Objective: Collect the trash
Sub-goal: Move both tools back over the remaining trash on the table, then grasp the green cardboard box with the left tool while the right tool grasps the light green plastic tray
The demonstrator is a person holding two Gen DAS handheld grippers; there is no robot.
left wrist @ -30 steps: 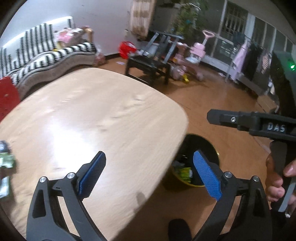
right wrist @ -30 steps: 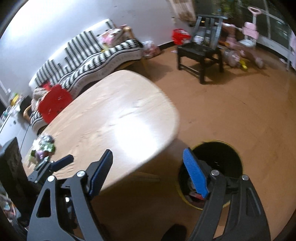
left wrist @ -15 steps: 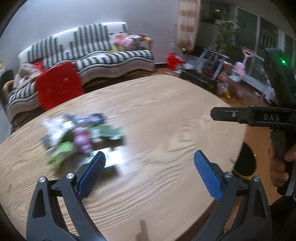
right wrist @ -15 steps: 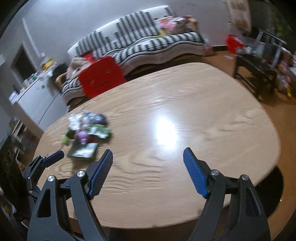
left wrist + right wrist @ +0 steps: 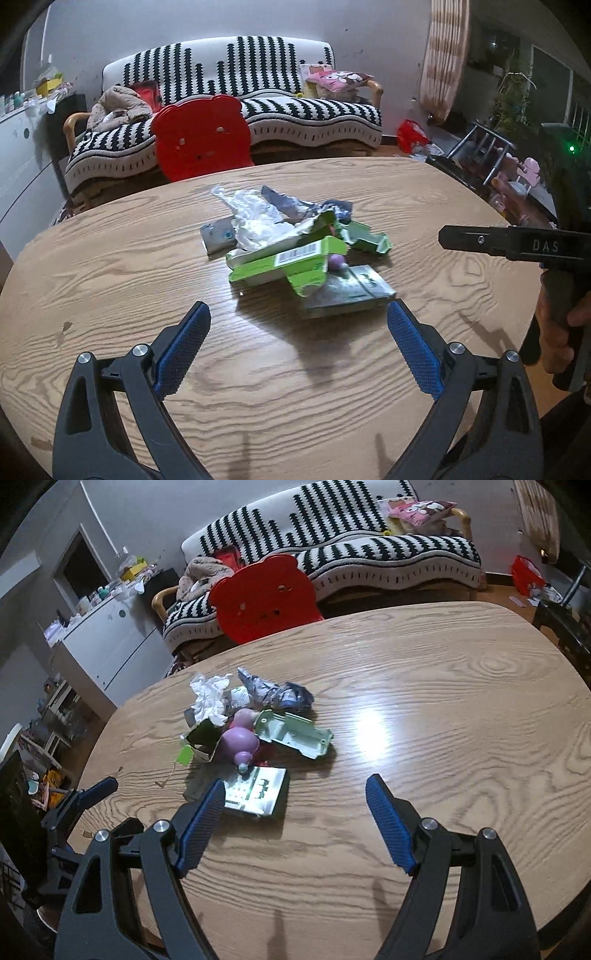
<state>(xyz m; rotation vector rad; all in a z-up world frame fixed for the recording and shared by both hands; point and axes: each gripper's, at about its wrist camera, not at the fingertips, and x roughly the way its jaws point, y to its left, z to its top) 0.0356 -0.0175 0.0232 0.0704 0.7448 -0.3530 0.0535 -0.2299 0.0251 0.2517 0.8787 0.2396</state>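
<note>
A pile of trash lies on the wooden table (image 5: 110, 258): a torn green carton (image 5: 288, 262), white crumpled tissue (image 5: 258, 218), a silver flat packet (image 5: 347, 291), a pale green plastic piece (image 5: 295, 734), a purple toy-like bottle (image 5: 240, 742) and crumpled blue-grey wrappers (image 5: 277, 694). My left gripper (image 5: 297, 332) is open and empty, just in front of the pile. My right gripper (image 5: 295, 805) is open and empty, its left finger beside the silver packet (image 5: 258, 790).
A red bear-shaped chair (image 5: 201, 136) stands behind the table, a striped sofa (image 5: 258, 92) beyond it. A white cabinet (image 5: 107, 642) is at the left. The right gripper's body (image 5: 517, 243) shows at the right of the left view.
Both grippers have swung from the bin on the floor at the table's end back over the table. The trash pile is now right in front of them. Both stay open.
</note>
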